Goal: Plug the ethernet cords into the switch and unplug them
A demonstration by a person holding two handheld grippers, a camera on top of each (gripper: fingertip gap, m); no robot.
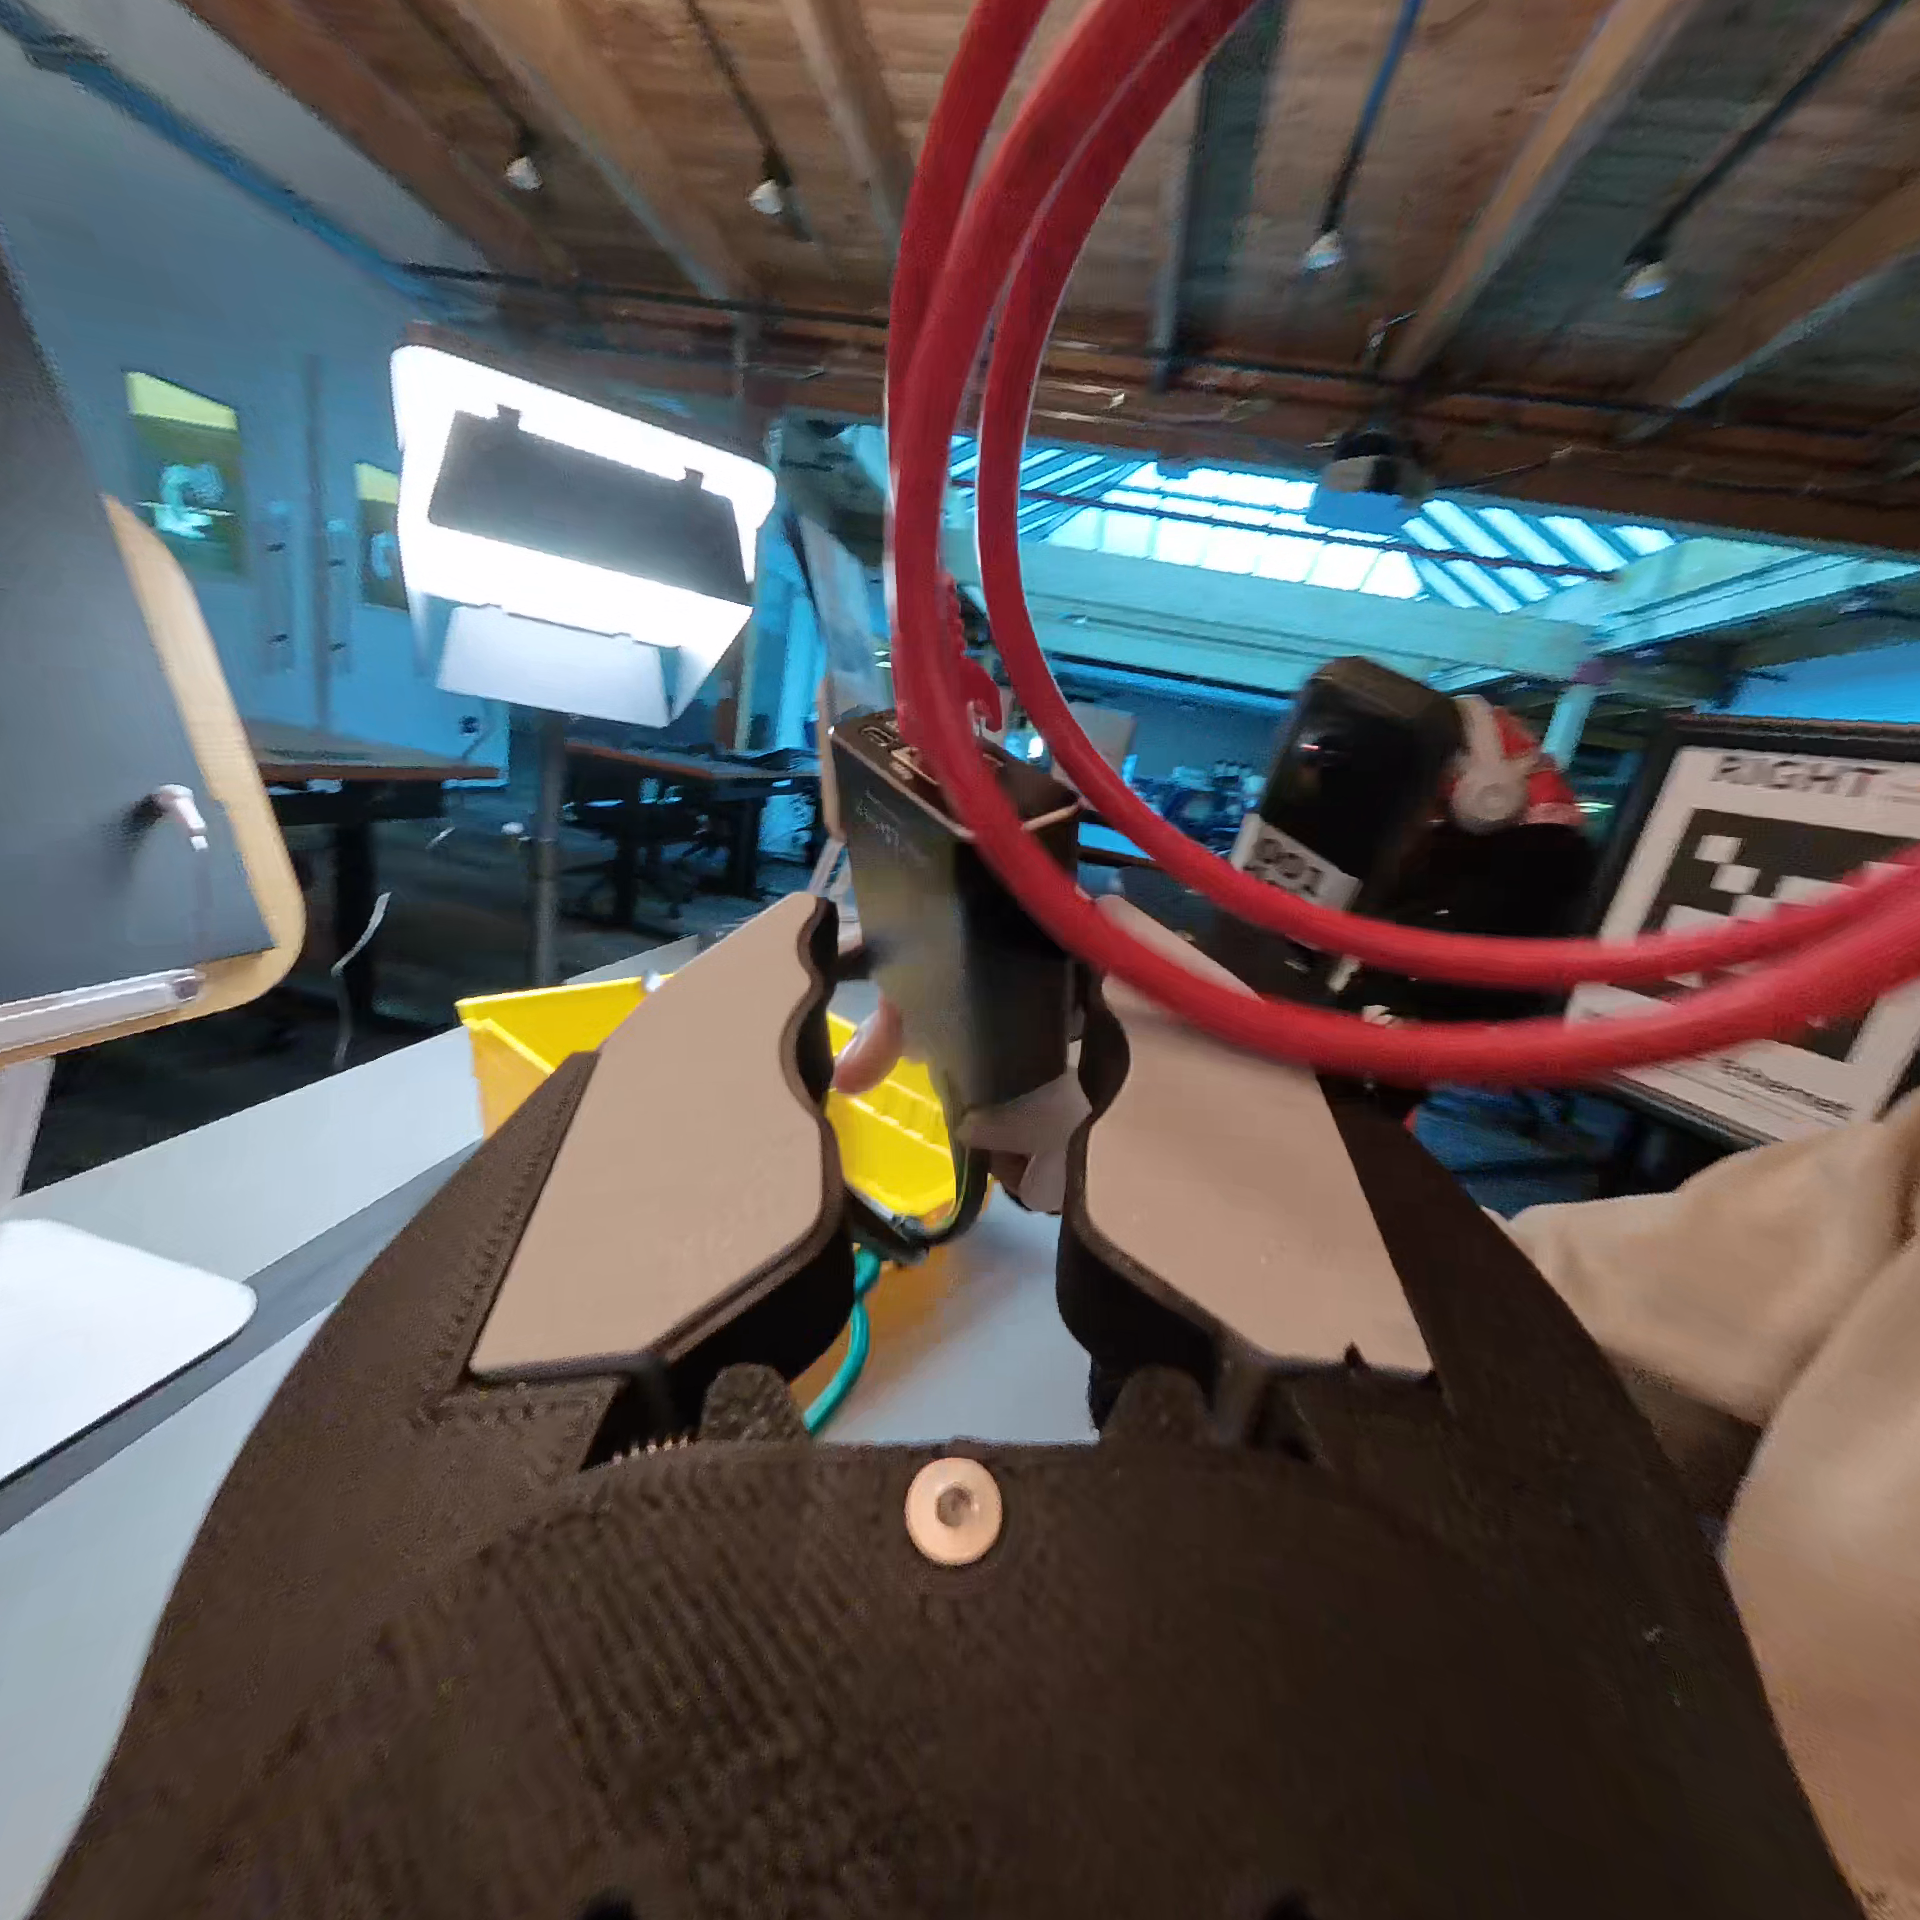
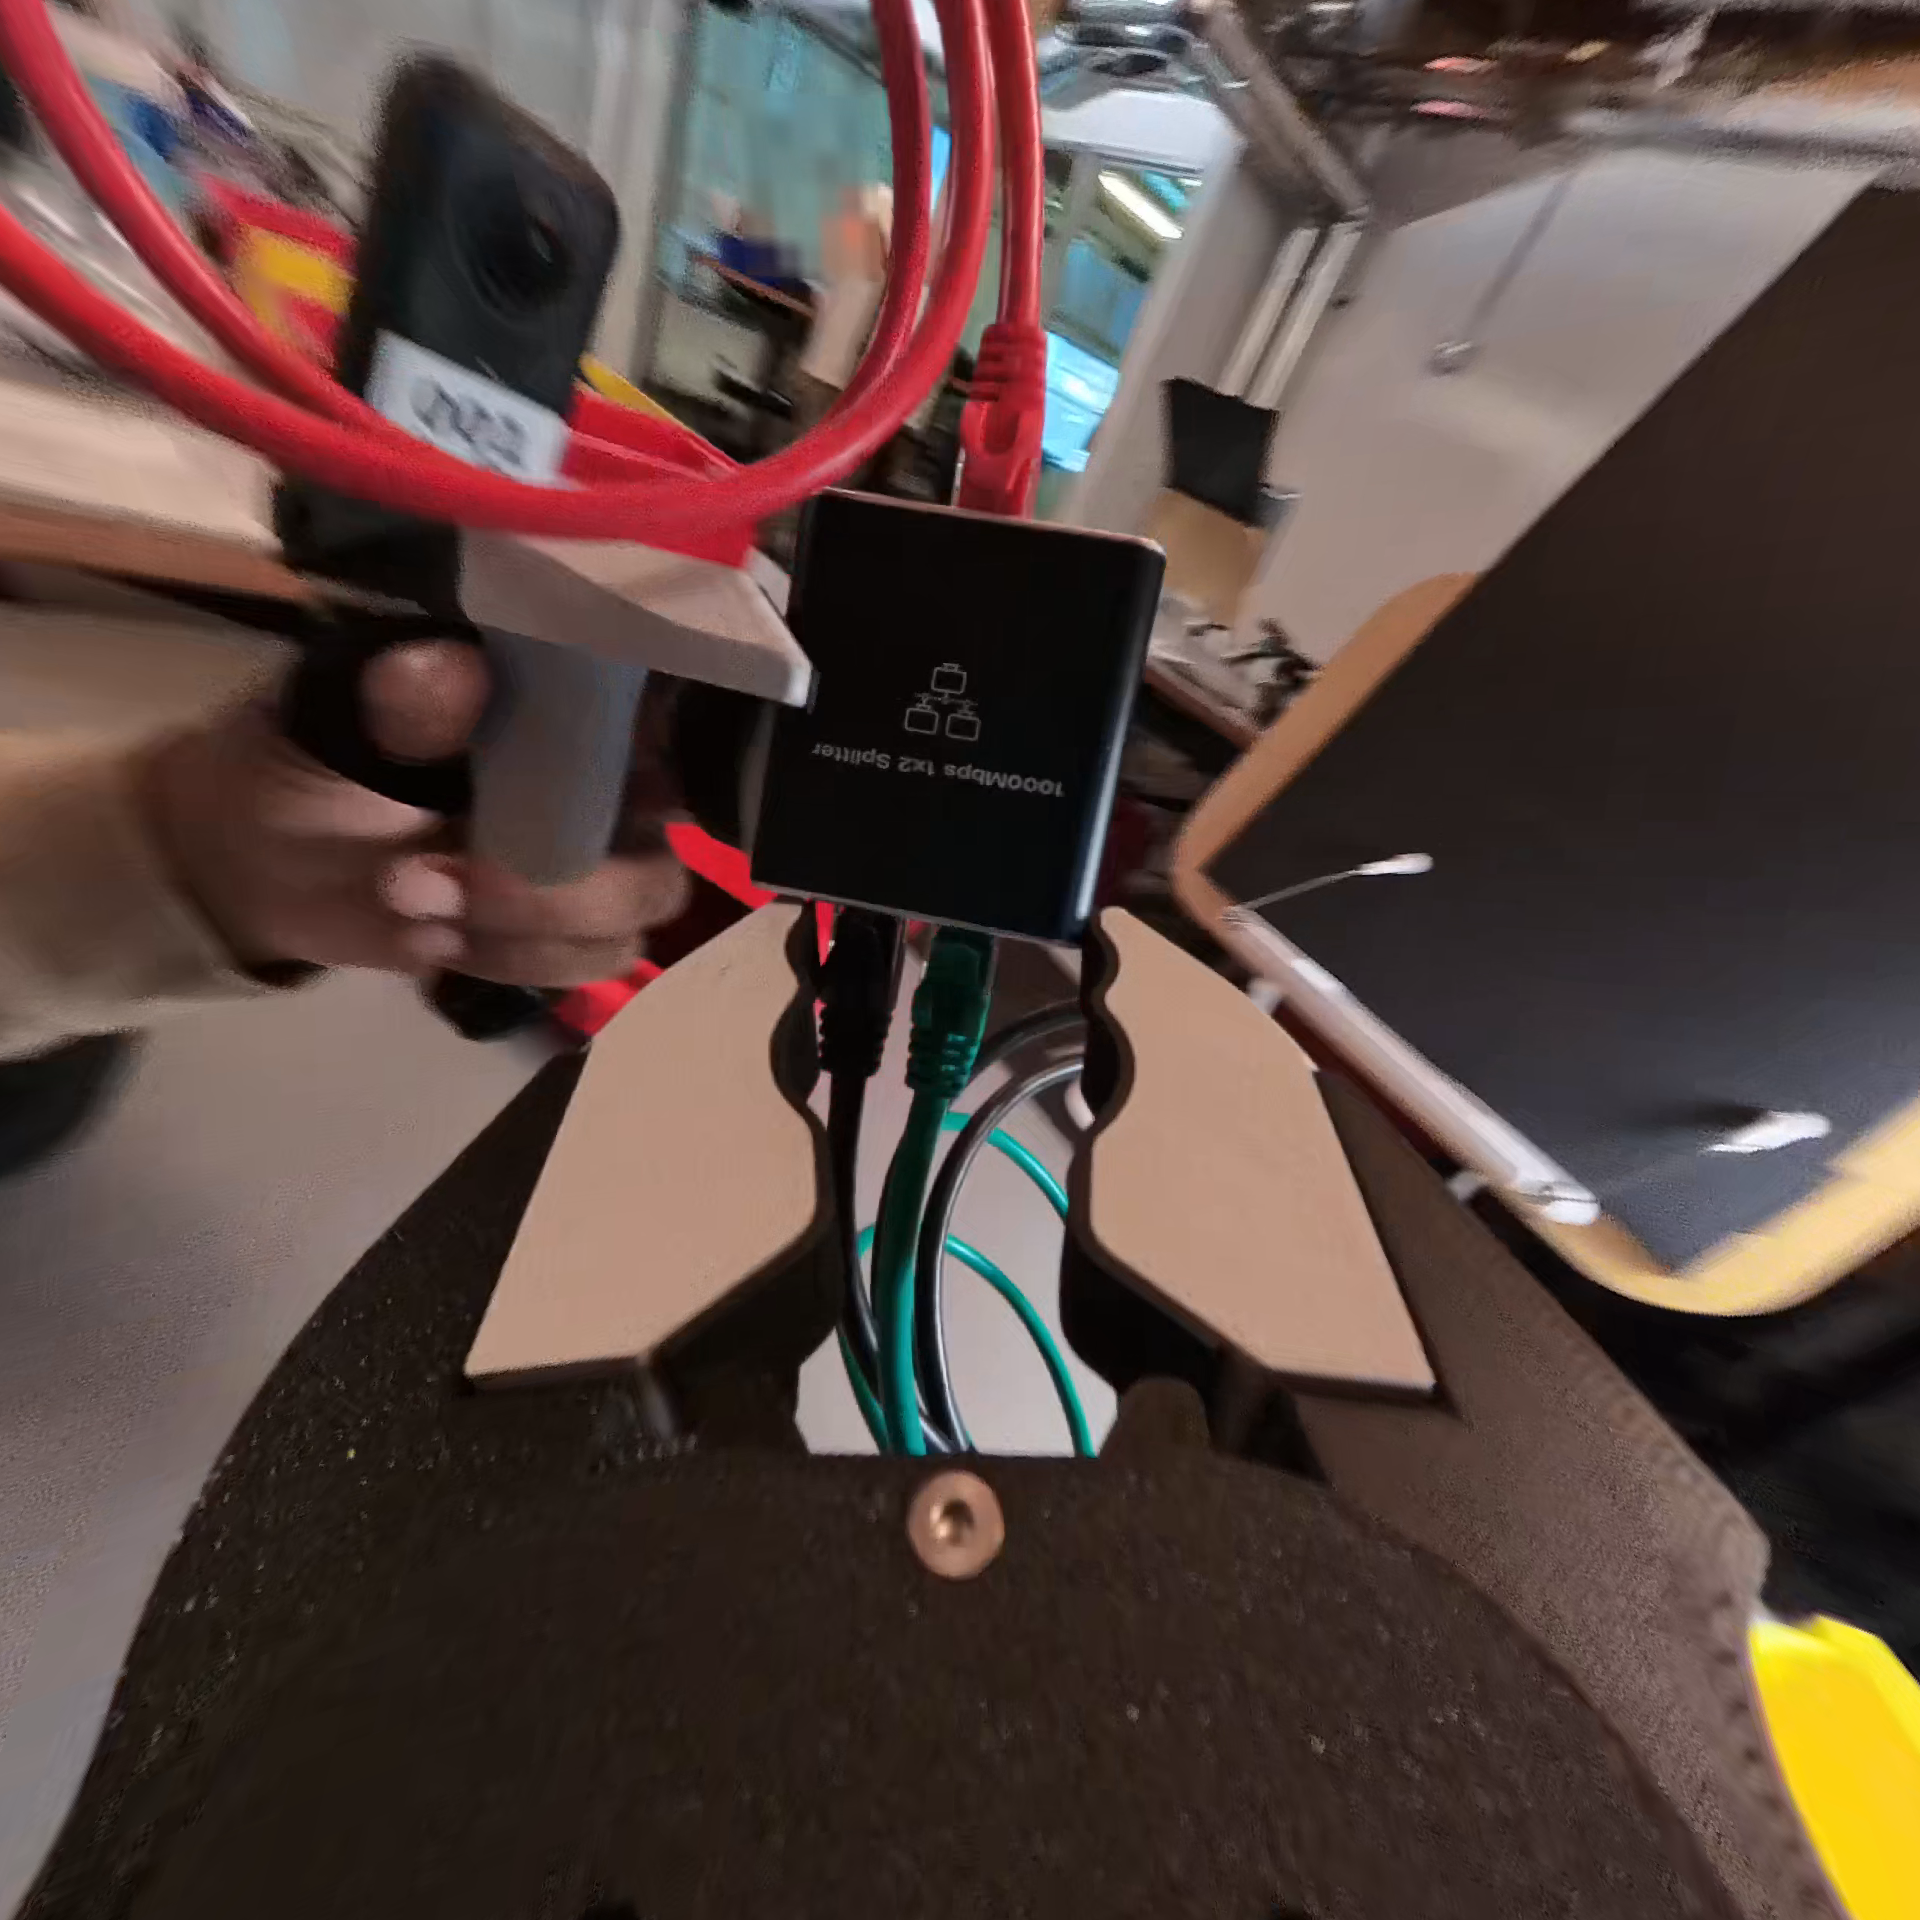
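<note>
My left gripper clamps the black switch, white printing on its face; red cord plugged on top. My right gripper stands open just below it, around green cord.

Black switch, red, green and black cords

The switch is black with white markings; a red cord enters its top, a green cord and a black cord its underside. Each claw has tan pads on textured black; the bin is yellow, the surface pale grey.
</note>
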